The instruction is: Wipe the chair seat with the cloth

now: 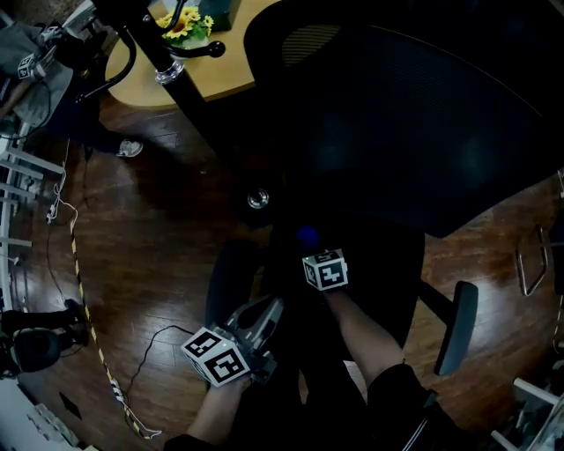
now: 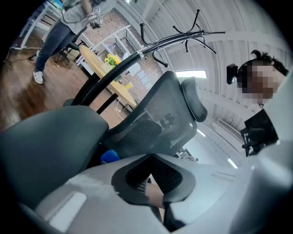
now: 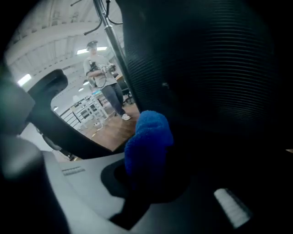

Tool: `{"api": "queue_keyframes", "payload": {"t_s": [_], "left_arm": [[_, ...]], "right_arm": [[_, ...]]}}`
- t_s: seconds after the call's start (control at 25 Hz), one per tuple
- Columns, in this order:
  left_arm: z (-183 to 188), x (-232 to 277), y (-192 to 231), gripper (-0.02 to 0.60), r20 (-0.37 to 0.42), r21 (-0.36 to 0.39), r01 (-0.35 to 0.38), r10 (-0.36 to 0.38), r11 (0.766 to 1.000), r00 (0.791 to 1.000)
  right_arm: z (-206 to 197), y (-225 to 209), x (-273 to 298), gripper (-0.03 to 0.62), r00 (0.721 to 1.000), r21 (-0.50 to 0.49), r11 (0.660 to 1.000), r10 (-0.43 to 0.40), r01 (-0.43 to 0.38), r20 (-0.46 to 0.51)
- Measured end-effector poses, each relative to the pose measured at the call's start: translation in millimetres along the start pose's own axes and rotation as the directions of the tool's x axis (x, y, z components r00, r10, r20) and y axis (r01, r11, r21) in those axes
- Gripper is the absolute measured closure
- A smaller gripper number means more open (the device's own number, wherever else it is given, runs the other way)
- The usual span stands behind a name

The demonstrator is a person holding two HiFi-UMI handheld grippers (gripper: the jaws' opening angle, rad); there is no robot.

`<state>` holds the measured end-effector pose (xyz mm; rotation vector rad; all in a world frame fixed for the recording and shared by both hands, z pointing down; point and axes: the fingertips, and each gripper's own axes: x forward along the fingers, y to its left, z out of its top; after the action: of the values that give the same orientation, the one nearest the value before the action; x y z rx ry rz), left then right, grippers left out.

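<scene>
Head view, steeply down over a black office chair with a mesh backrest.

Right arm: bare forearm reaches away from the body over the black chair seat. The right gripper points toward the far edge of the seat, with its black-and-white marker cube facing up.
Right jaws: clamped on a bright blue fluffy cloth. The right gripper view shows the cloth bunched and standing up out of the jaw hollow, close against the dark ribbed mesh. In the head view the cloth is a small blue spot at the far end of the seat, just below the backrest.

Left arm: nearer and to the left, at the seat's left edge, beside the left armrest pad. The left gripper angles to the far right.
Left jaws: drawn together with nothing held. The left gripper view shows only a small dark hollow between them. The same view shows the cloth ahead, under the backrest.

Markings: 2 cubes carry square coded patterns, 1 per gripper. A small raised label on the right gripper body is too blurred to read.

Far left: a round wooden table with yellow sunflowers.
</scene>
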<state>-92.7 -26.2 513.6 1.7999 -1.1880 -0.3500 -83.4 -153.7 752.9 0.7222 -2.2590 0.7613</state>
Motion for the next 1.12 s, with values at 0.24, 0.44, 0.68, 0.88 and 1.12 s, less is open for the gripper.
{"api": "queue_keyframes", "payload": {"t_s": [0.24, 0.44, 0.68, 0.88, 1.12], "left_arm": [[2, -16, 5, 0.578, 0.034, -0.023, 0.001, 0.0, 1.0, 0.999], [5, -24, 9, 0.578, 0.033, -0.022, 0.004, -0.004, 1.0, 0.999], [-9, -17, 2, 0.578, -0.024, -0.006, 0.018, -0.018, 1.0, 1.0], [-19, -4, -3, 0.578, -0.083, -0.001, 0.035, -0.035, 0.999, 0.996], [-17, 13, -7, 0.578, -0.117, 0.036, 0.053, -0.048, 0.998, 0.992]], "right_arm": [[11, 69, 41, 0.56, 0.997, -0.152, 0.986, 0.074, -0.072, 0.003], [-2, 50, 30, 0.56, 1.0, -0.143, 0.989, 0.027, -0.026, 0.003], [-52, -52, -19, 0.56, 0.983, -0.031, 0.986, -0.169, 0.167, -0.067], [-108, -162, -111, 0.56, 0.909, 0.083, 0.908, -0.403, 0.412, -0.102], [-151, -233, -212, 0.56, 0.825, 0.174, 0.806, -0.551, 0.565, -0.124]]}}
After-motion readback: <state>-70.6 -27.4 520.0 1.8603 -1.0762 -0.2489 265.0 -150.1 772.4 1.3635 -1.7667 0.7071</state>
